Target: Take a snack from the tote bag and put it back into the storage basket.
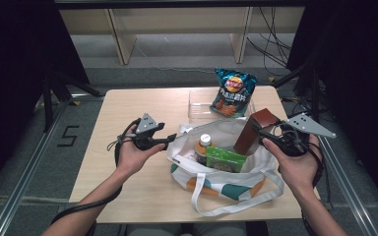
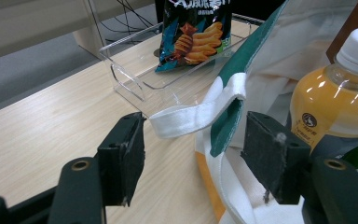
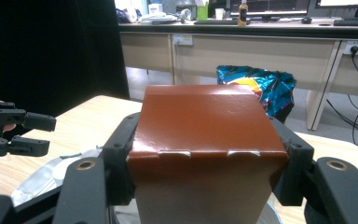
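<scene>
Jaws of the right gripper point(image 3: 204, 163) press against the two sides of a glossy reddish-brown cardboard carton point(image 3: 205, 140), which fills the whole gap between them. In the high view the right gripper point(image 1: 270, 135) holds that carton point(image 1: 254, 129) tilted, its lower end down inside the mouth of a white cloth tote bag with green and orange patches point(image 1: 236, 184) and its upper end leaning toward the hand. Inside the bag, just left of the carton, a green foil snack packet point(image 1: 225, 158) lies against a bottle of orange-yellow drink with a white cap point(image 1: 203, 147).

At the bag's left rim, the left gripper point(image 2: 193, 144) has its jaws spread wide. A white fabric edge of the tote bag point(image 2: 191, 119), folded over beside a green strip, hangs in the gap between the pads; neither pad touches it as far as can be seen. From above, the left gripper point(image 1: 170, 140) points right, with its tips at the bag's edge.

Behind the bag, a clear plastic tray point(image 1: 197, 105) stands on the pale wooden table point(image 1: 128, 113), and a blue-green crisp bag point(image 1: 234, 91) leans upright in it. The tote's white handles point(image 1: 216, 209) trail toward the table's near edge.
</scene>
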Demonstrator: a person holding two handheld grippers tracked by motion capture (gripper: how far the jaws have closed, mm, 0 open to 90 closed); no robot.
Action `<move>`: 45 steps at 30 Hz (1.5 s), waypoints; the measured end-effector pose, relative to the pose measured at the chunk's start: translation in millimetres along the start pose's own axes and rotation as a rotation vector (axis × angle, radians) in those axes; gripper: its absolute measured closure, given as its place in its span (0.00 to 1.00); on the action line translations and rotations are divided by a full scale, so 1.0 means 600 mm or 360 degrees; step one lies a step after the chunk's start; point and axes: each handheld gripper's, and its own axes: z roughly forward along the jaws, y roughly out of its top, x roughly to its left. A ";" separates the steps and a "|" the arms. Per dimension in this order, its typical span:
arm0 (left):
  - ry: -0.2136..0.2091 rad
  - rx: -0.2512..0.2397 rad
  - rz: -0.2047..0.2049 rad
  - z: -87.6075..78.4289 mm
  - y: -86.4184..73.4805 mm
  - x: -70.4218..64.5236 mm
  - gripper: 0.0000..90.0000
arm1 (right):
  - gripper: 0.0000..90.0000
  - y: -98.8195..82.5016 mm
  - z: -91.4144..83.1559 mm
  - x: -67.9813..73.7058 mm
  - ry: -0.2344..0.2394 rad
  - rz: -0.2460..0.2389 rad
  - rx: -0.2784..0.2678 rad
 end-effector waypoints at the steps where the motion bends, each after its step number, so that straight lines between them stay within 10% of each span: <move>1: 0.0000 -0.0001 -0.0007 0.000 0.000 0.000 0.42 | 0.44 0.001 0.000 -0.001 -0.0001 -0.0009 -0.0004; 45: 0.0001 -0.0007 -0.0005 0.000 0.002 0.000 0.42 | 0.44 0.060 0.004 -0.013 -0.0039 -0.0004 -0.0112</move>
